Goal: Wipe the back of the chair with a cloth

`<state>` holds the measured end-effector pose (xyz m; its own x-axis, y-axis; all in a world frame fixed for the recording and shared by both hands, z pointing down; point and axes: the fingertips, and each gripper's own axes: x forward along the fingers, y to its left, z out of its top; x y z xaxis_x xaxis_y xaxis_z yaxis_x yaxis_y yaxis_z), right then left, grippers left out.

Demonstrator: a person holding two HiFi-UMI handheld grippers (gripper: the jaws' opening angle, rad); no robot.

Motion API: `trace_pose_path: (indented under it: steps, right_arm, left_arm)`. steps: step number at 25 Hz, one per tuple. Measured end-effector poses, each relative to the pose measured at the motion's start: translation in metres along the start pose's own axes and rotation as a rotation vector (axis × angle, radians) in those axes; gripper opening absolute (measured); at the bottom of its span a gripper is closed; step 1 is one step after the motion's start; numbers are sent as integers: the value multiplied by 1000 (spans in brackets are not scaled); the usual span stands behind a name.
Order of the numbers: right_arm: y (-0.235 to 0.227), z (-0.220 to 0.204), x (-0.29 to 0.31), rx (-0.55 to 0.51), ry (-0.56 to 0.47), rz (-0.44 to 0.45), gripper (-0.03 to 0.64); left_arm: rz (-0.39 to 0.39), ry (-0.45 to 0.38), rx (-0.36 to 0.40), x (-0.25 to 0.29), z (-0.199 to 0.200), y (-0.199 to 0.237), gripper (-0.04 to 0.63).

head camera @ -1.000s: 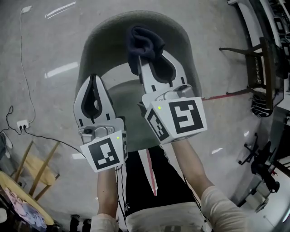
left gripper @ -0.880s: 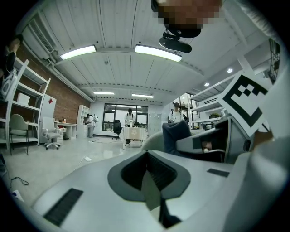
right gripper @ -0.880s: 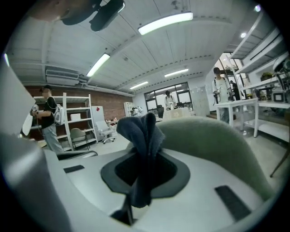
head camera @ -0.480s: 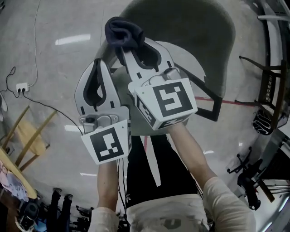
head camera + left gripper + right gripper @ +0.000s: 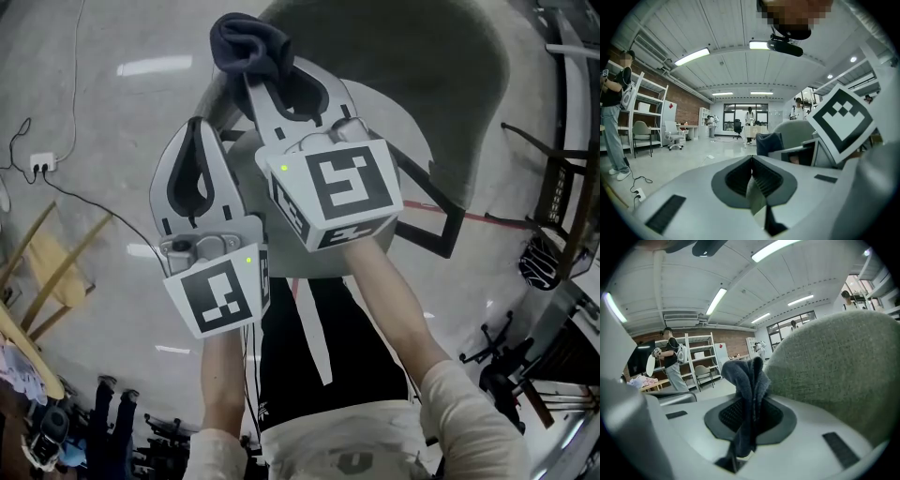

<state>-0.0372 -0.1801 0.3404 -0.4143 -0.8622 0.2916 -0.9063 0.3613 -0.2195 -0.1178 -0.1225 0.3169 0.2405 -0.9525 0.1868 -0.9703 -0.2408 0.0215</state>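
The chair's grey-green fabric back (image 5: 412,66) fills the top of the head view, with the seat (image 5: 412,141) below it. My right gripper (image 5: 261,82) is shut on a dark blue cloth (image 5: 246,42), which bunches out past the fingertips at the left edge of the chair back. In the right gripper view the cloth (image 5: 749,380) stands pinched between the jaws of the right gripper (image 5: 747,416), with the chair back (image 5: 839,366) close on the right. My left gripper (image 5: 197,127) is shut and empty, just left of the right one. Its jaws meet with nothing between them in the left gripper view (image 5: 751,161).
A cable and power strip (image 5: 41,164) lie on the grey floor at left, by wooden furniture (image 5: 47,272). A dark chair (image 5: 553,187) stands at right. People, such as a person (image 5: 672,362), stand among shelves and office chairs in the background.
The right gripper with the cloth has slid left along the chair back, from its middle to its left edge. The left gripper stays shut beside it.
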Motion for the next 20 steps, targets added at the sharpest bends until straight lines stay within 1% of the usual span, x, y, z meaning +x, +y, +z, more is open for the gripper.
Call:
trace_pose_path:
  steps: [3, 8, 11, 15, 18, 20]
  right_arm:
    - [-8, 0, 0, 10, -3, -7, 58]
    - [-18, 0, 2, 0, -12, -39, 58]
    - [-36, 1, -1, 0, -20, -88, 58]
    - [-66, 1, -10, 35, -32, -171, 58]
    - [-92, 4, -22, 59, -43, -232, 58]
    - [-109, 6, -33, 80, -53, -287, 58]
  left_arm:
    - [2, 5, -11, 2, -2, -5, 15]
    - [-16, 13, 0, 7, -7, -8, 15]
    - [-31, 15, 2, 12, -8, -16, 15]
    - [-69, 18, 11, 16, -7, -28, 15]
    - [-83, 23, 16, 18, -8, -39, 15]
    - [-98, 26, 18, 19, -8, -44, 15]
